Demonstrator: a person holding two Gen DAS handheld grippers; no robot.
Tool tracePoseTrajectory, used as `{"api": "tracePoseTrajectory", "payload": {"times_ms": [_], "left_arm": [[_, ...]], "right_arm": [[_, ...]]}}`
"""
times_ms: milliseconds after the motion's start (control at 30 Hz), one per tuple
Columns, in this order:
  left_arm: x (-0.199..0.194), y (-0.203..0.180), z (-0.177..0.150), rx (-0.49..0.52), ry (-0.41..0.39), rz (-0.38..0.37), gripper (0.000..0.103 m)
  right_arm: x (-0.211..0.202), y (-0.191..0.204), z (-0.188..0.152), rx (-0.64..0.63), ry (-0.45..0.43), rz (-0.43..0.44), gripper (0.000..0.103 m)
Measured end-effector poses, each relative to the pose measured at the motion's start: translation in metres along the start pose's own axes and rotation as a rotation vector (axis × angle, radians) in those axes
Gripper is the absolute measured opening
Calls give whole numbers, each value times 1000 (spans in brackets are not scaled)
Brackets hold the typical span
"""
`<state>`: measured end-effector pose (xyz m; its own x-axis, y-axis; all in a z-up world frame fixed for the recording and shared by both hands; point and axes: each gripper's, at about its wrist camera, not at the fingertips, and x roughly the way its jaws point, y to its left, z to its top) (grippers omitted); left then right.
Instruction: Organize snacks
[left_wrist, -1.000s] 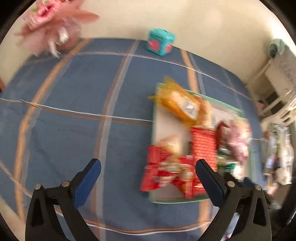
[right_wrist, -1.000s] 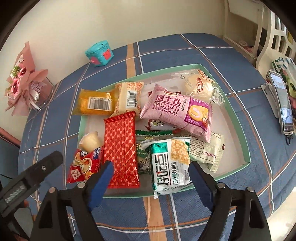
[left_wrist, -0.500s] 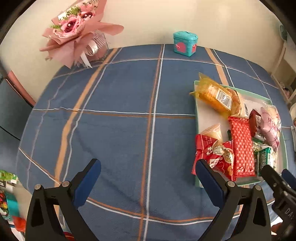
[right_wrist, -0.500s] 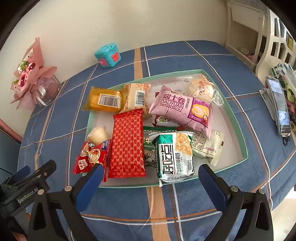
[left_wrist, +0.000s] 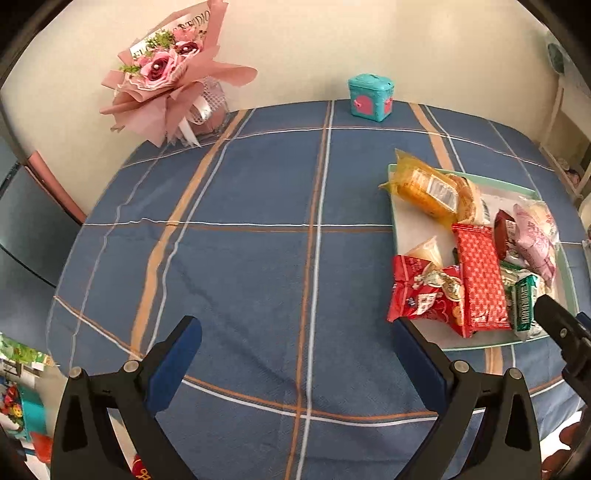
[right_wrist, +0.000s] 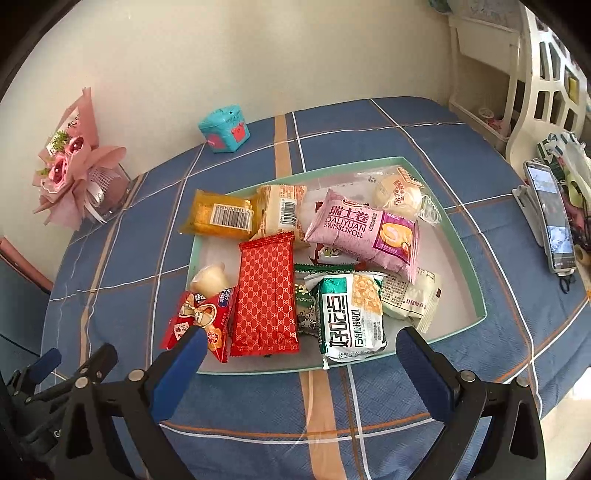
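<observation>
Currently both grippers gape wide with nothing between the blue pads: left gripper (left_wrist: 297, 345) over bare cloth, left of the tray; right gripper (right_wrist: 301, 349) above the tray's near rim, no pad touching a pack. Snacks sit heaped in a shallow rectangular tray (right_wrist: 463, 236), mint-green rim, white floor, on the right half of the table. Crinkly foil and film wrappers throughout: red patterned pack (right_wrist: 266, 295) flat and long, near-left; glossy red cartoon bag (right_wrist: 201, 319) hanging over the near-left rim; green-and-white pack (right_wrist: 351, 317) overlapping the near rim; pink Swiss roll pack (right_wrist: 364, 230) lying on top in the middle; translucent orange pack (right_wrist: 221, 218) with barcode poking over the far-left corner; pale barcode pack (right_wrist: 282, 210) beside it; round bun in clear film (right_wrist: 399, 192) far right; small jelly cup (right_wrist: 210, 277) on the tray floor at left; cream-white pack (right_wrist: 410, 295) near-right. Table is covered by a blue textured tablecloth (left_wrist: 240, 258) with orange and white plaid stripes, lightly wrinkled. Far edge against a cream wall: teal box (left_wrist: 370, 97) with pink heart, and a pink paper-wrapped bouquet (left_wrist: 173, 79) at far left. Right of the table, a phone (right_wrist: 550, 212) on a stand and a white openwork shelf (right_wrist: 543, 85).
</observation>
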<state>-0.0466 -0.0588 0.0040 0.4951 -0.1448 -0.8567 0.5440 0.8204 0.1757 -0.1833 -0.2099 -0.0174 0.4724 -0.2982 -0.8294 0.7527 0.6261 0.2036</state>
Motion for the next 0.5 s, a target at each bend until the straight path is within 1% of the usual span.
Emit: {"api": "tracePoseTrajectory", "payload": {"times_ms": [267,500], "left_arm": [[-2,6,2,-26,-1,11,102],[0,9,4,-43,12,1,102]], "right_arm": [[0,4,1,-21,3,-3,103],[0,10,1,-53,3,-11,103]]}}
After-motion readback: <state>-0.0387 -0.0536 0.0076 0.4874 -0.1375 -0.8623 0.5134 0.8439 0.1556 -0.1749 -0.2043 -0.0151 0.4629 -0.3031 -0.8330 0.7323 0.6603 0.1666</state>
